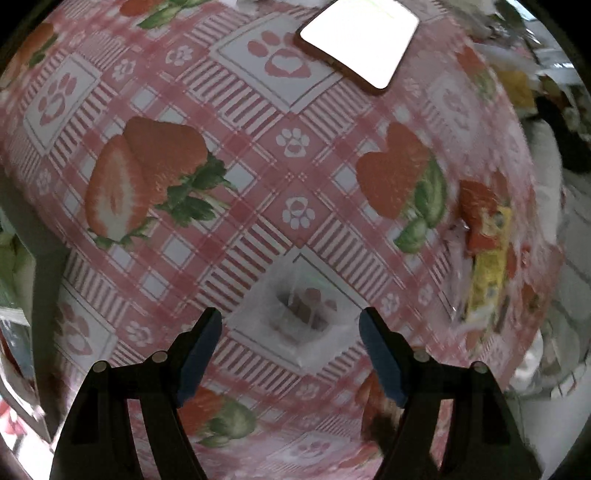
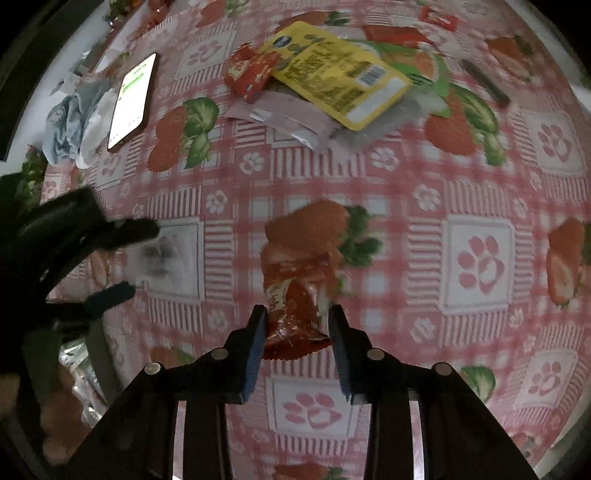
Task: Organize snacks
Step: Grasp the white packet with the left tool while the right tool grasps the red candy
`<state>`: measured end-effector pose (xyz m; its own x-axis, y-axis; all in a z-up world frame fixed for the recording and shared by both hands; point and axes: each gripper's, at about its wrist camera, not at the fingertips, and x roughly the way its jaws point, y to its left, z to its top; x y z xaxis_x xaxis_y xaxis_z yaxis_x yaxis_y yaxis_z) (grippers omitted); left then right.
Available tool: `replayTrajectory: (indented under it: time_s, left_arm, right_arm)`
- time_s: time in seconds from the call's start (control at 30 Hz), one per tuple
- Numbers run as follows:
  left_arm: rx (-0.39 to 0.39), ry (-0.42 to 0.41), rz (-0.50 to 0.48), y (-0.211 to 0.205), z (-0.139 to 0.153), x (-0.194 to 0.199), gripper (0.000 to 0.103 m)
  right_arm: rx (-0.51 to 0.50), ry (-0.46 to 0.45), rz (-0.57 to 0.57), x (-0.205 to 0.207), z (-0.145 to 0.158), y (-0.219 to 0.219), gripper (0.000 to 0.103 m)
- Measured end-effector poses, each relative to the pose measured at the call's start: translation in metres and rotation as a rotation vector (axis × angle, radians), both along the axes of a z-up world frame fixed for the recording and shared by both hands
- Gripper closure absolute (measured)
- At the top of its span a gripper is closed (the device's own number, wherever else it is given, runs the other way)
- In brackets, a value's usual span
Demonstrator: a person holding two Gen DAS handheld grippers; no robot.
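Note:
My right gripper (image 2: 297, 321) is partly closed around a red snack packet (image 2: 293, 295) that lies on the strawberry-print tablecloth; the pads sit at its sides, contact unclear. My left gripper (image 1: 291, 325) is open over a small clear plastic wrapper (image 1: 299, 314) on the cloth; it also shows at the left of the right wrist view (image 2: 136, 258), with the wrapper (image 2: 162, 254) between its fingers. A pile of snacks lies far off: a yellow pouch (image 2: 340, 74), a small red packet (image 2: 249, 70), a pale flat sachet (image 2: 284, 118). A red and yellow snack (image 1: 487, 243) shows blurred at the right of the left wrist view.
A lit phone (image 1: 358, 40) lies on the cloth, also seen in the right wrist view (image 2: 133, 99). Crumpled cloth and paper (image 2: 77, 122) sit beside it at the table edge. More red packets (image 2: 395, 35) and a dark stick (image 2: 485, 83) lie at the far side.

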<state>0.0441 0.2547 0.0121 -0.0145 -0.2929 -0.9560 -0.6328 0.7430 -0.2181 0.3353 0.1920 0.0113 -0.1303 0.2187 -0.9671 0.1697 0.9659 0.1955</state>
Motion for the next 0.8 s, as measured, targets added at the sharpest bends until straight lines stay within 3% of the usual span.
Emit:
replayTrajectory:
  time_s: [0.1,0.2,0.27,0.33,0.47,0.6,0.8]
  left_arm:
    - [0.040,0.019,0.007,-0.007,-0.004,0.006,0.021]
    - [0.088,0.043,-0.063,-0.021,-0.006,0.015,0.023]
    - [0.121,0.032,-0.109,-0.029,-0.004,0.016,0.035]
    - [0.153,0.004,-0.180,-0.035,0.000,0.016,0.057]
    - [0.150,-0.050,-0.311,-0.037,0.003,0.009,0.060]
    - [0.155,-0.091,-0.441,-0.030,0.007,-0.012,0.060]
    - [0.146,-0.104,-0.544,-0.025,0.006,-0.039,0.060]
  right_arm:
    - [0.015,-0.003,-0.025,-0.016,0.007,-0.014,0.067]
    - [0.019,-0.006,-0.040,-0.034,0.016,-0.019,0.067]
    - [0.022,-0.006,-0.044,-0.046,0.021,-0.025,0.067]
    - [0.026,-0.006,-0.046,-0.060,0.037,-0.038,0.067]
    - [0.045,-0.013,-0.032,-0.078,0.048,-0.052,0.067]
    - [0.003,-0.035,0.089,-0.055,0.038,-0.030,0.066]
    - [-0.074,-0.018,0.341,-0.029,0.011,0.008,0.066]
